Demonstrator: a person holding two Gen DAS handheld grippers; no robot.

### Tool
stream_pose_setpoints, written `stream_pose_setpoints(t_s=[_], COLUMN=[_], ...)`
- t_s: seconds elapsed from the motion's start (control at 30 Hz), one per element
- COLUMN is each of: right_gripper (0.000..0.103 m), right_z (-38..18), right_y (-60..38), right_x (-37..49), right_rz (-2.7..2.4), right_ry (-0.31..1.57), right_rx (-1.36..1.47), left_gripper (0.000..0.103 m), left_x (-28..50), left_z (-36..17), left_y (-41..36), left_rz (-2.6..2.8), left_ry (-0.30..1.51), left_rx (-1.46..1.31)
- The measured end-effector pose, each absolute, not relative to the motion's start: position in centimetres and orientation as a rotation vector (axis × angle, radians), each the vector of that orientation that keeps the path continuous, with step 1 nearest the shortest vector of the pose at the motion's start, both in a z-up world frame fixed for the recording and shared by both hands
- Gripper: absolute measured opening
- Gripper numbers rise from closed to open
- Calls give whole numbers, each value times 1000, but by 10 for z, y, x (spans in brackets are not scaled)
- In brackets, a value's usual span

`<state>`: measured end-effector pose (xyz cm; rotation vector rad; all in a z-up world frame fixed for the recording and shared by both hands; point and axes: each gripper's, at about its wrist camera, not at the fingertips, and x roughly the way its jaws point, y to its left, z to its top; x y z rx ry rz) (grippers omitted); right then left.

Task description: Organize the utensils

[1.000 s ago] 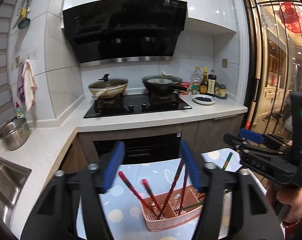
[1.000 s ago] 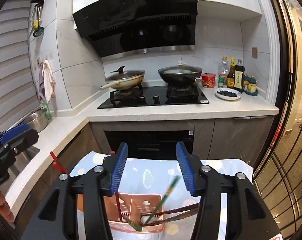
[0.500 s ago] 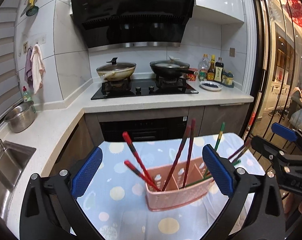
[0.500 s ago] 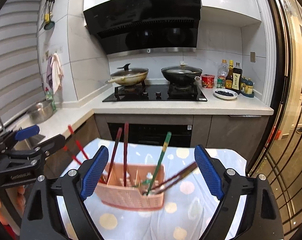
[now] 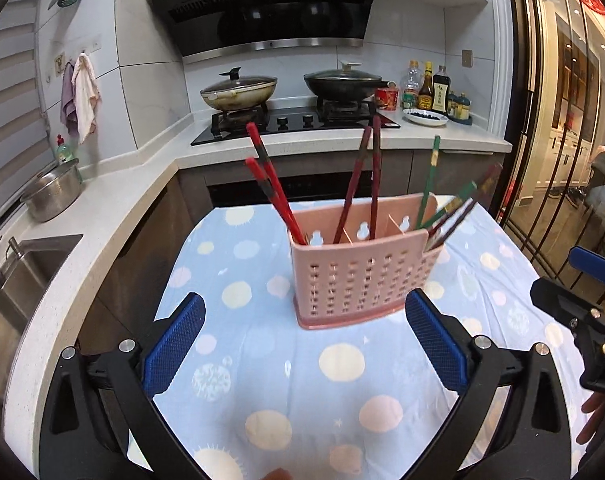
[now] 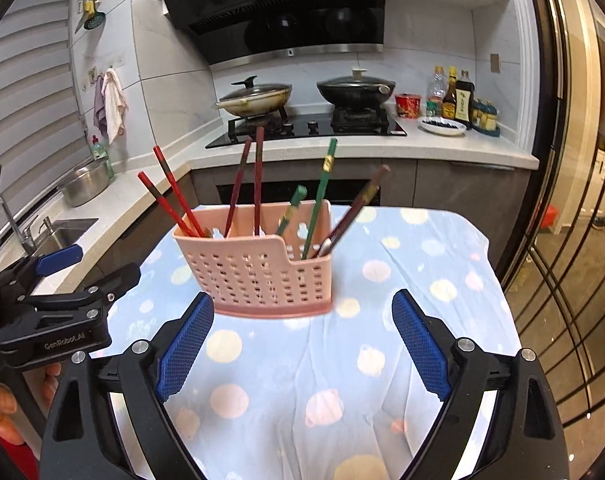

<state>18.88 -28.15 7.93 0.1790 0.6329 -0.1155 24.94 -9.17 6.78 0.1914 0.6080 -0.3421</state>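
Note:
A pink perforated utensil holder (image 5: pixel 362 276) (image 6: pixel 262 276) stands on the table with the blue spotted cloth (image 5: pixel 282 380). It holds red chopsticks (image 5: pixel 270 188) (image 6: pixel 170 196) at the left, dark red ones (image 5: pixel 366 176) (image 6: pixel 250 184) in the middle, green ones (image 5: pixel 430 176) (image 6: pixel 322 196) and brown ones (image 6: pixel 358 204) at the right. My left gripper (image 5: pixel 306 344) is open and empty, in front of the holder. My right gripper (image 6: pixel 302 344) is open and empty, also in front of it. Each gripper shows at the edge of the other's view.
A white counter (image 5: pixel 102 216) runs along the left and back, with a sink (image 5: pixel 18 276), a steel pot (image 5: pixel 52 196), a hob with two lidded pans (image 5: pixel 238 92) and bottles (image 5: pixel 430 92). Glass doors (image 6: pixel 582 200) stand at the right.
Both grippers have opened wide and drawn back and up from the holder. The holder with its chopsticks now stands free on the cloth in front of them.

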Motion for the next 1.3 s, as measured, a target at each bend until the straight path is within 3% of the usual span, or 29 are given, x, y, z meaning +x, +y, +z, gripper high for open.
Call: stream_pose_setpoints(t_s=[0.03,1.3], right_gripper=[97,97], right_z=[76,53], right_y=[-281,-260], right_x=[185,134], right_rz=[-115,-201], right_ry=[637,702], right_rx=[185,120], left_gripper=[96,96], left_x=[246,192], left_z=[64,32], left_y=[-91,-71], left_rz=[-345,-281], left_ry=[614,705], left_rx=[192,154])
